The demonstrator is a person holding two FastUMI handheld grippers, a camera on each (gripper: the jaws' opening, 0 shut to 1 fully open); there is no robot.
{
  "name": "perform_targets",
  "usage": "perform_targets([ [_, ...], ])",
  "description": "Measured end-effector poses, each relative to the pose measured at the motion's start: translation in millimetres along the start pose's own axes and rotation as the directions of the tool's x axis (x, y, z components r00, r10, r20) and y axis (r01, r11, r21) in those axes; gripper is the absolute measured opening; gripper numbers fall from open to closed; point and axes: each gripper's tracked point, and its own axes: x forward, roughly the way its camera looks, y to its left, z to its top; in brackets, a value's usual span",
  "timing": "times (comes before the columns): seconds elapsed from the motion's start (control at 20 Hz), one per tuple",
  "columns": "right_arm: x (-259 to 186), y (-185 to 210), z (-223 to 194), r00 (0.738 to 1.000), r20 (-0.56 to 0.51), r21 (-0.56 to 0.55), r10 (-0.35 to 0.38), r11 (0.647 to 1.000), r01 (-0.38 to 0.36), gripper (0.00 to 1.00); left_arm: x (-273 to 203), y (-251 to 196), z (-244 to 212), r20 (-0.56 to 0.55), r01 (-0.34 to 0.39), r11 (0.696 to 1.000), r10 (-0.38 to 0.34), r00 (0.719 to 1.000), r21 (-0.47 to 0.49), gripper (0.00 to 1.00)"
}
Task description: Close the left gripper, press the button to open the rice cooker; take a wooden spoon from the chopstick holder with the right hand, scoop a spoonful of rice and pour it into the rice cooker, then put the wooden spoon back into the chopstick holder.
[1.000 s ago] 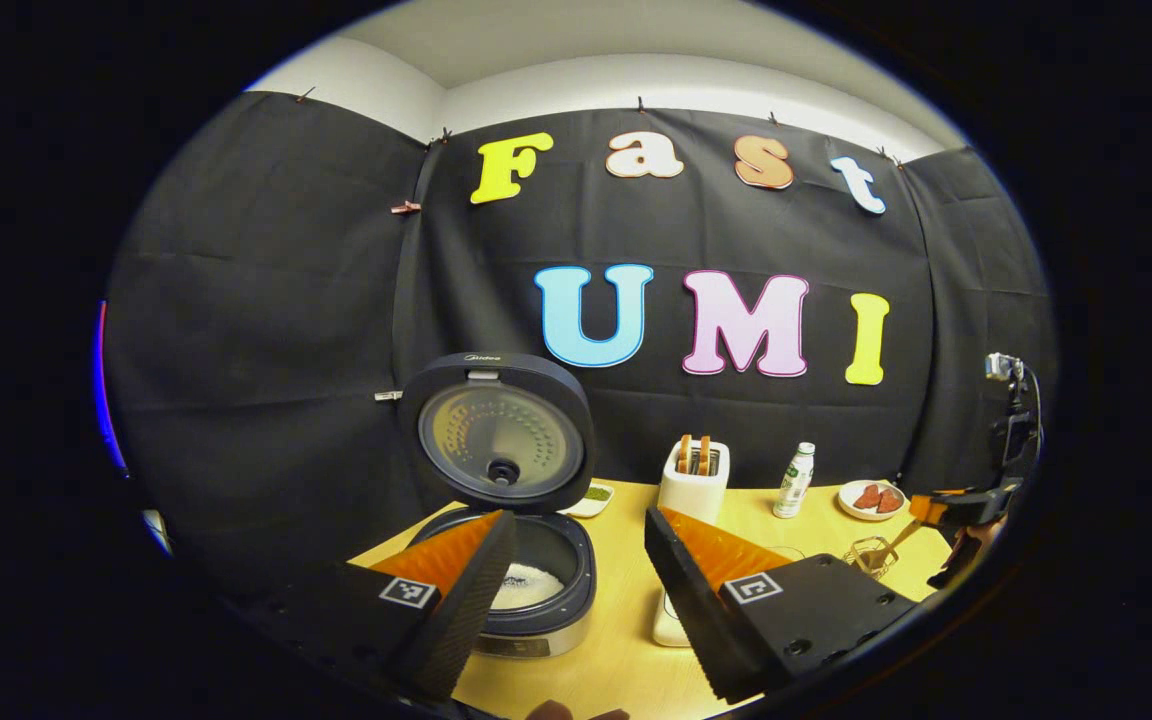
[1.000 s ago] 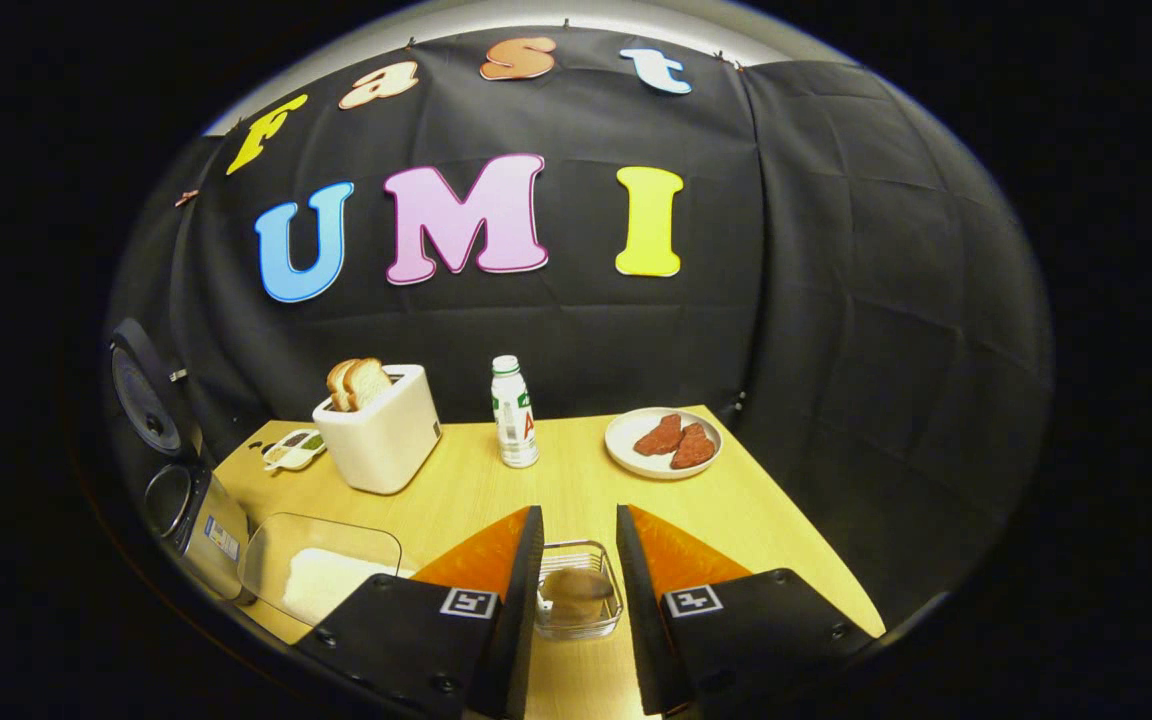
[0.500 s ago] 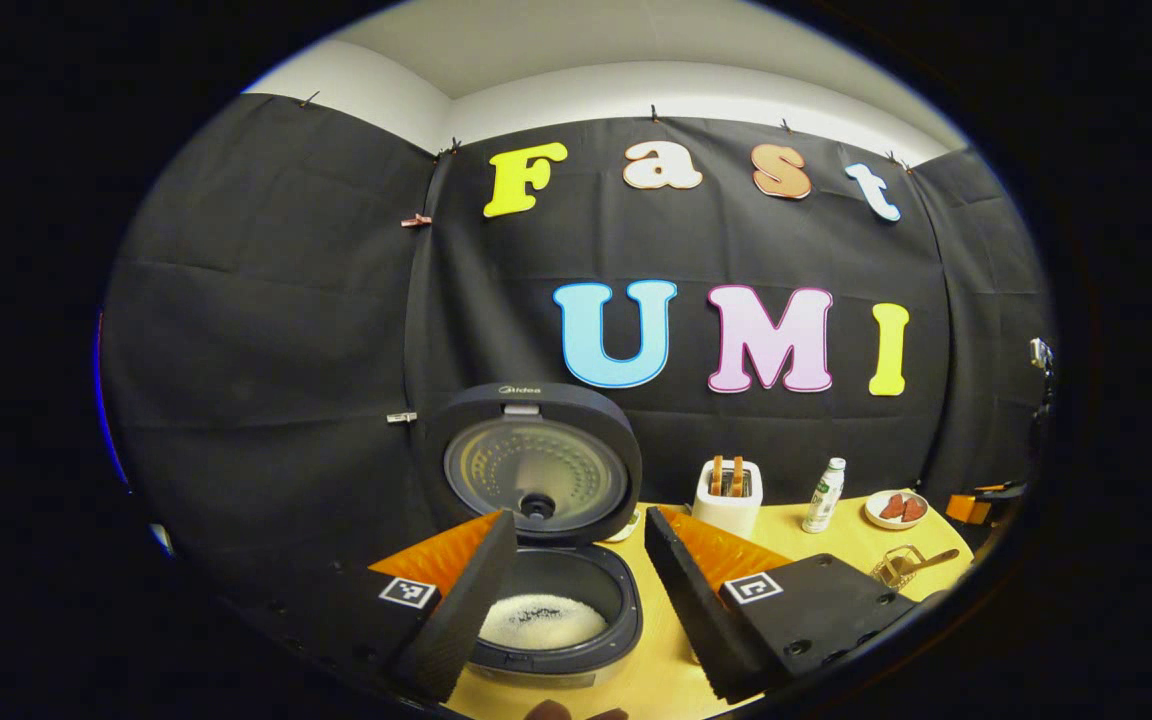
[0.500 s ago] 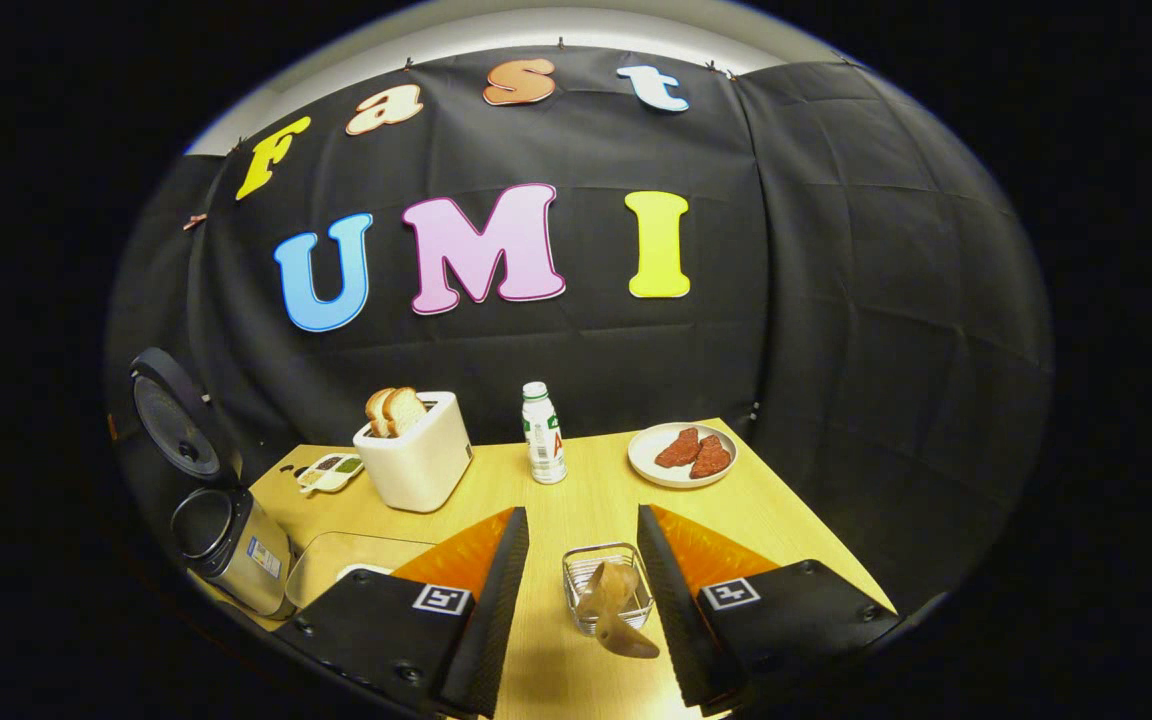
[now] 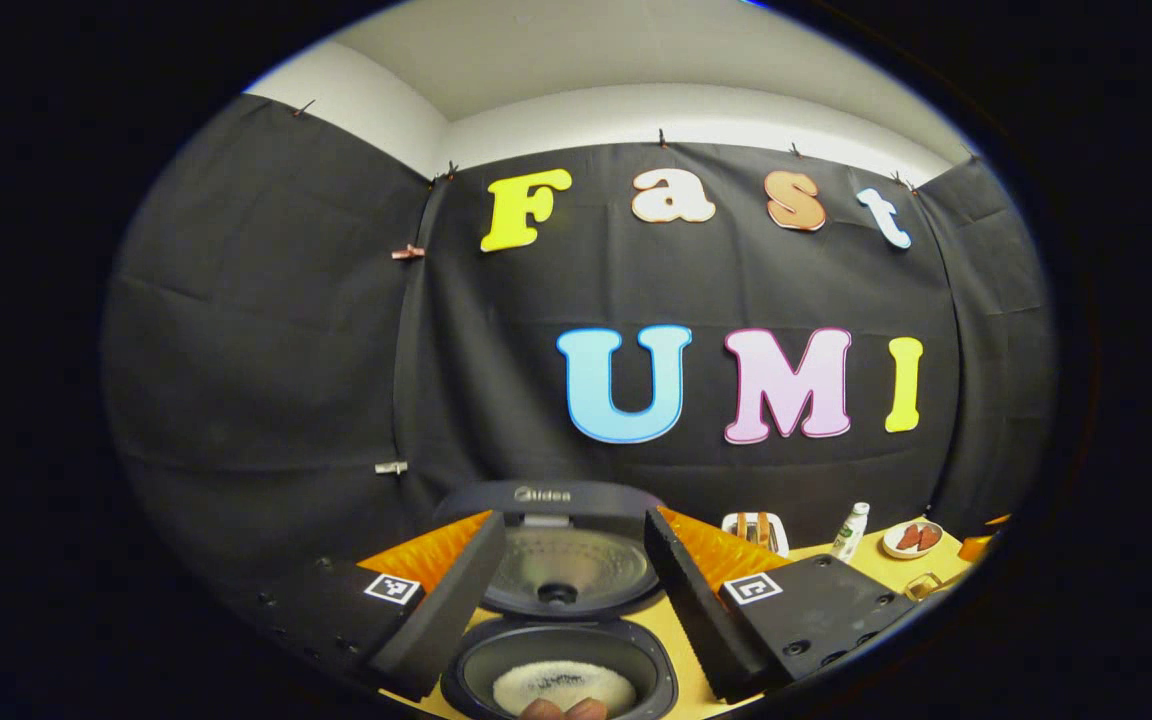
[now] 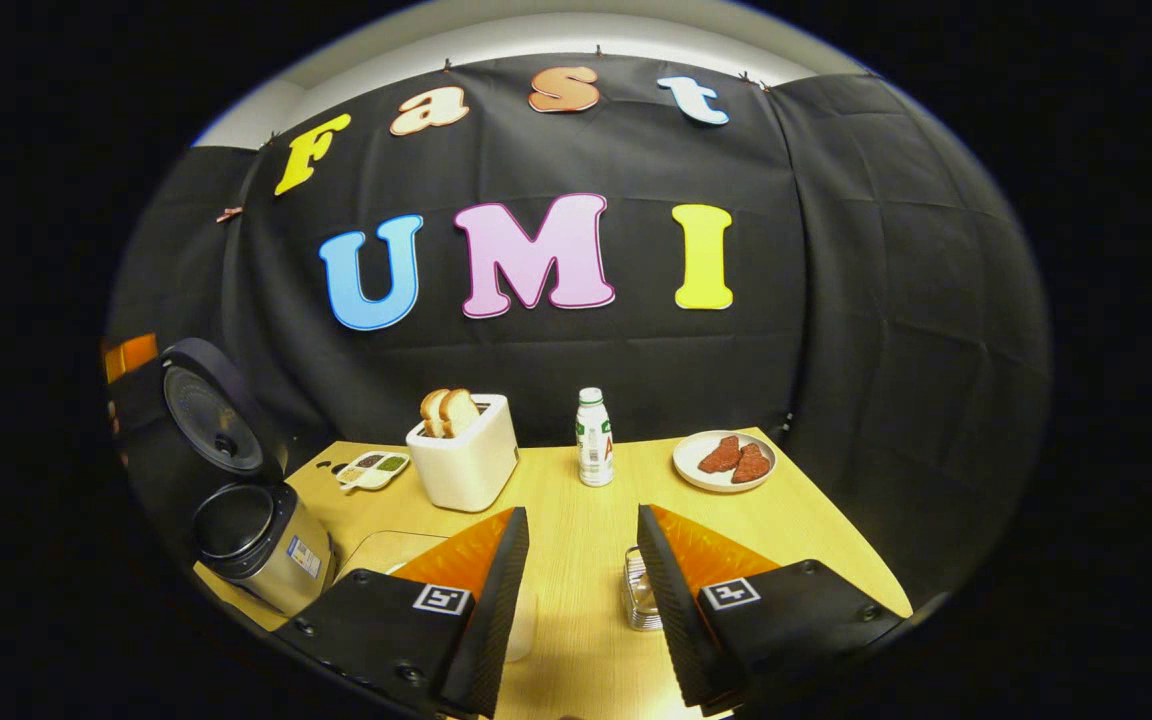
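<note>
Yellow tabletop against the black cloth wall. Nearest in the right gripper view, the right gripper stands with jaws parted and nothing between them; the wire chopstick holder sits just behind its right finger, half hidden, so whether the wooden spoon rests inside cannot be told. Nearest in the left gripper view, the left gripper is likewise spread and empty, hovering over the rice cooker, whose lid stands raised and whose pot holds white rice. Farther back: a toaster with bread, a small bottle, a plate of reddish pieces, a condiment dish. Judgement: the spoon would be light, rigid and smooth; it is best gripped mid-handle, and the light wire holder may shift if bumped.
</note>
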Motion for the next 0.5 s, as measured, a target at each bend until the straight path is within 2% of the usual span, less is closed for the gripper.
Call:
perform_targets([
  [0.25, -1, 16, -2, 1.000, -0.008, 0.003, 0.020, 1.000, -0.020, 0.69, 45, 6, 14, -0.009, 0.026, 0.999, -0.027, 1.000, -0.034, 0.95],
  [0.35, 0, 20, 0, 1.000, -0.004, -0.003, 0.024, 1.000, -0.024, 0.69, 57, 12, 10, -0.036, 0.019, 0.999, -0.020, 0.999, -0.040, 0.95],
  [0.4, 0, 21, 2, 1.000, 0.000, -0.006, 0.024, 1.000, -0.024, 0.69, 62, 14, 7, -0.048, 0.013, 0.999, -0.015, 0.999, -0.043, 0.92],
  [0.5, 1, 23, 4, 1.000, 0.004, -0.004, 0.027, 1.000, -0.027, 0.69, 73, 18, 0, -0.082, 0.010, 0.999, -0.014, 0.997, -0.052, 0.95],
])
